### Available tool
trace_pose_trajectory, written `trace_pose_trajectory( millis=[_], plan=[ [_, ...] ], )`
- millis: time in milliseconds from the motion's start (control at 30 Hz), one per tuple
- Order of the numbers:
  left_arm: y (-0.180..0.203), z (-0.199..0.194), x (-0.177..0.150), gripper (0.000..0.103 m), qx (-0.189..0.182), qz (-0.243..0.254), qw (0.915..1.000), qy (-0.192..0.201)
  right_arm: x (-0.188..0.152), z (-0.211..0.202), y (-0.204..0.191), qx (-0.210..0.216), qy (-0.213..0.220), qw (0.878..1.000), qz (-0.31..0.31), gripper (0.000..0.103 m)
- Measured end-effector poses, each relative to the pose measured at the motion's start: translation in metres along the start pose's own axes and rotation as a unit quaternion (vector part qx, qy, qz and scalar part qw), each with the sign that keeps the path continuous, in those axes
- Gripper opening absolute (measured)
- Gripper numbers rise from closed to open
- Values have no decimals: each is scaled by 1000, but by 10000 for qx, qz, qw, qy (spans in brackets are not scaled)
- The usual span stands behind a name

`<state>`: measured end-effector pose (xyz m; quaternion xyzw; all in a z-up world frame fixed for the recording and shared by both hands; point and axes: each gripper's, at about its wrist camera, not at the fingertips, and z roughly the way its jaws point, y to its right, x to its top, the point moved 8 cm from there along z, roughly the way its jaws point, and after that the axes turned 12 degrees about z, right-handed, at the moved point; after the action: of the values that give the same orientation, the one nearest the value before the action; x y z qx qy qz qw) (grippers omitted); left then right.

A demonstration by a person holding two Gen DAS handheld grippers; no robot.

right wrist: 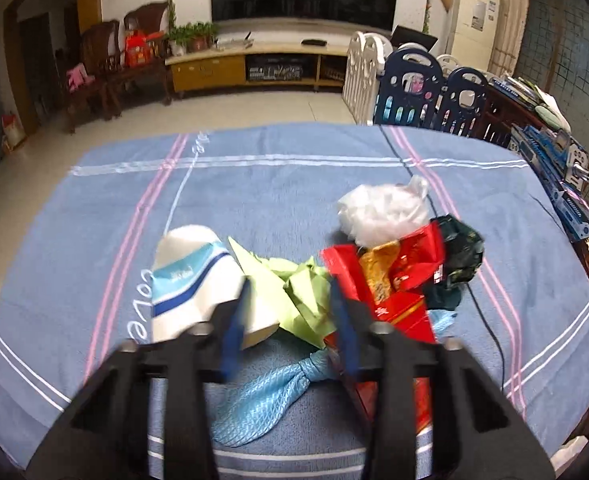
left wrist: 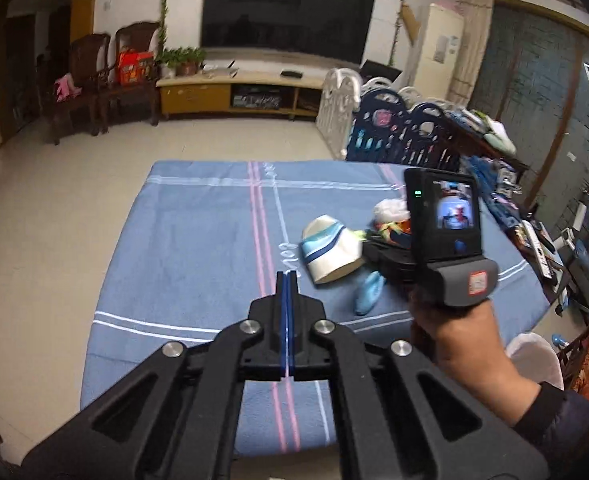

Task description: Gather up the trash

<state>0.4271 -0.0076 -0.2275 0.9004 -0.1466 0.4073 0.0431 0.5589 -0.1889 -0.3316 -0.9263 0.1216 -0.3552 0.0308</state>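
Left tongs (left wrist: 287,280) closed, pads pressed together, nothing between, above bare blue cloth (left wrist: 198,232). Right tongs (right wrist: 290,300) partly open, straddling green crumpled paper (right wrist: 294,292); whether pads touch it, cannot tell. Trash heaped on bench, right of centre: one paper cup (right wrist: 190,280) on its side, one white plastic bag (right wrist: 382,208), one red wrapper (right wrist: 398,276), one light-blue knotted bag (right wrist: 262,396). Living room: TV (left wrist: 286,8), low cabinet (left wrist: 234,92), two wooden chairs (left wrist: 94,76).
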Motion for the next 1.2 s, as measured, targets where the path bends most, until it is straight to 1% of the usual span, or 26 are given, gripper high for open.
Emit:
trace_pose_trajectory(
  millis=[33,67,133,167,200,267,300,333,400,433,500,533,567,633,667,700,733,767,800,867,900,967,1000,1067,1133,1200],
  plan=[
    [-4,8,1,1,-19,-53,10000,-68,0,1,0,49,-11,10000,11,13],
    [-9,13,0,1,13,-95,9999,-118,0,-2,1,81,61,9999,4,0],
    [-16,17,-1,1,36,-150,9997,-178,8,-14,1,121,293,9995,-21,0],
    [-17,18,-1,6,5,-164,9996,-240,14,-23,0,191,404,9990,-20,0],
    [-17,19,-2,14,-8,-150,9994,-304,20,-33,-1,284,493,9984,1,0],
    [-14,16,-4,86,126,-62,9994,-307,32,-54,-1,501,680,9964,46,0],
    [-12,13,-4,93,231,20,9995,-236,36,-63,-2,629,745,9952,73,0],
    [-7,11,-3,93,273,137,9993,-201,40,-72,-2,739,803,9940,95,0],
    [11,12,-10,94,67,502,9980,-386,45,-93,0,964,881,9914,123,0],
    [21,14,-17,94,-164,665,9962,-541,47,-101,3,987,908,9909,129,0],
    [50,24,-47,94,-938,1077,9819,-1247,46,-112,12,1022,897,9905,205,0],
    [72,31,-76,94,-1459,1376,9625,-1824,45,-115,17,1055,821,9907,252,1],
    [86,35,-98,94,-1717,1605,9469,-2196,43,-116,20,1054,752,9911,297,3],
    [114,44,-156,94,-2030,1949,9099,-3048,36,-119,32,989,600,9921,490,25],
    [124,48,-181,94,-2131,1864,8951,-3444,33,-122,37,977,599,9915,609,39],
    [134,53,-209,94,-2177,1738,8782,-3889,32,-124,39,989,610,9907,712,46],
    [139,58,-229,94,-2109,1645,8678,-4188,32,-126,40,1054,614,9895,781,47],
    [146,65,-259,94,-1875,1443,8566,-4585,32,-127,38,1077,629,9891,783,47],
    [152,70,-282,94,-1707,1246,8487,-4849,32,-129,35,1067,651,9893,757,47],
    [172,80,-321,95,-1631,832,8402,-5105,32,-129,29,1086,641,9895,703,49],
    [179,87,-337,95,-1582,568,8398,-5162,31,-128,26,1130,605,9893,701,49],
    [184,111,-380,99,-1317,-318,8412,-5234,29,-126,21,1179,552,9893,661,50],
    [183,122,-405,99,-1116,-758,8360,-5319,28,-125,18,1190,539,9896,607,51],
    [186,140,-448,99,-946,-1473,8316,-5271,24,-123,14,1176,534,9904,484,55],
    [190,153,-501,99,-723,-1862,8103,-5509,21,-119,12,1138,515,9915,352,55],
    [194,167,-539,99,-721,-2351,8011,-5456,19,-113,13,1090,484,9924,309,55]
  ],
)
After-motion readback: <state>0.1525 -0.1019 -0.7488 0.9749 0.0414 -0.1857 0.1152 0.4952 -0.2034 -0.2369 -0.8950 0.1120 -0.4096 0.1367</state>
